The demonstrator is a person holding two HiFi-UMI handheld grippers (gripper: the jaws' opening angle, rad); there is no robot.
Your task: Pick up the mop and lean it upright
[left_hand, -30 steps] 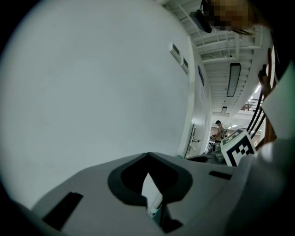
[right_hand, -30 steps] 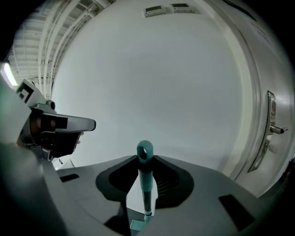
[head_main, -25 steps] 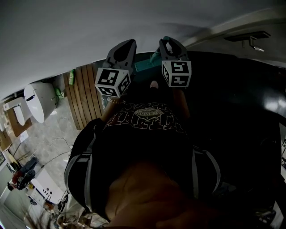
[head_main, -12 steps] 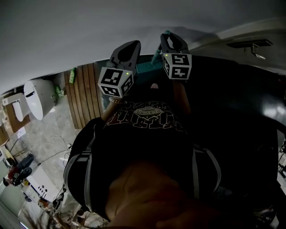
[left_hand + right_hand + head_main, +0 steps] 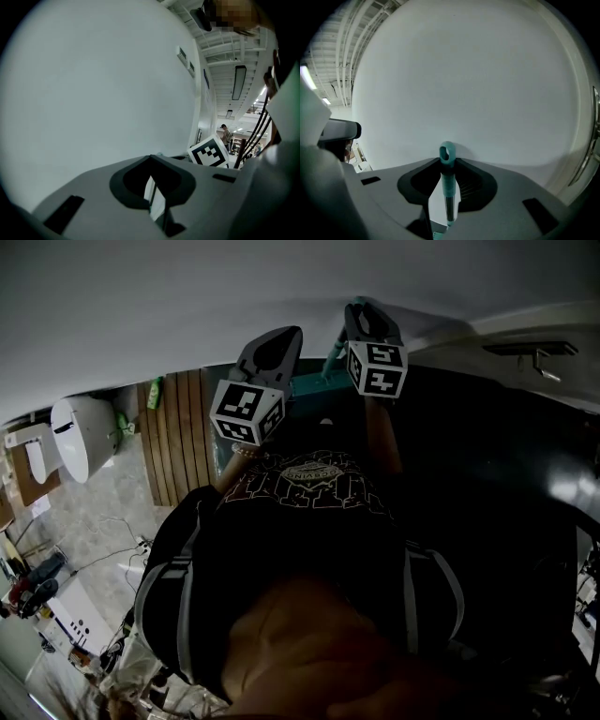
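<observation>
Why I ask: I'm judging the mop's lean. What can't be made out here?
Lower shaft of the teal plastic mop handle: right gripper view, cut off behind the grey right tool.
Teal slab, perhaps the mop head: head view, mostly hidden by the grey left tool and the person's dark shirt.
Whether the handle's loop touches the white wall: right gripper view gives no depth.
</observation>
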